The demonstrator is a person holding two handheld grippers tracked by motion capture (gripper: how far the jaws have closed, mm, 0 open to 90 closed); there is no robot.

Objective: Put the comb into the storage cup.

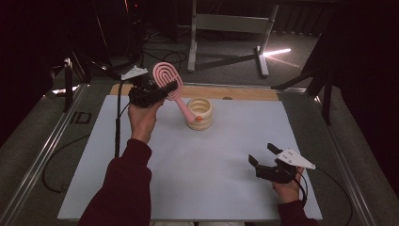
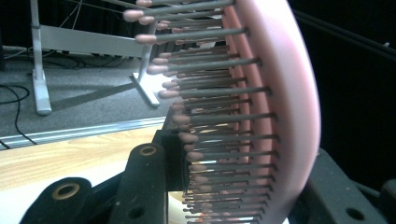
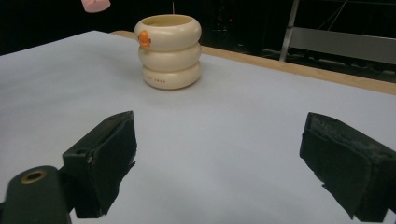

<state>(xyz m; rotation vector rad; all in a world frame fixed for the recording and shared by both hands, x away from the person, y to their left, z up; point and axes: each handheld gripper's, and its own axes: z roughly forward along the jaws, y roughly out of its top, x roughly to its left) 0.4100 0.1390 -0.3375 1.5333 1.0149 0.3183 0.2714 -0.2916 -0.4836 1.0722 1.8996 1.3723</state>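
Pink hairbrush [image 1: 168, 81]: pinched in left hand-held gripper [image 1: 157, 92], raised, handle tip over cream ringed cup [image 1: 199, 113]. Right hand-held gripper [image 1: 263, 159]: jaws spread, empty, low over bench [image 1: 211, 160].

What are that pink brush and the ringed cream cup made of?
The brush looks like matte pink plastic: a smooth moulded back, with thin grey bristles, perhaps metal or nylon, tipped in pink beads. The cup has a smooth, slightly glossy cream surface with soft highlights; it could be plastic or glazed ceramic.
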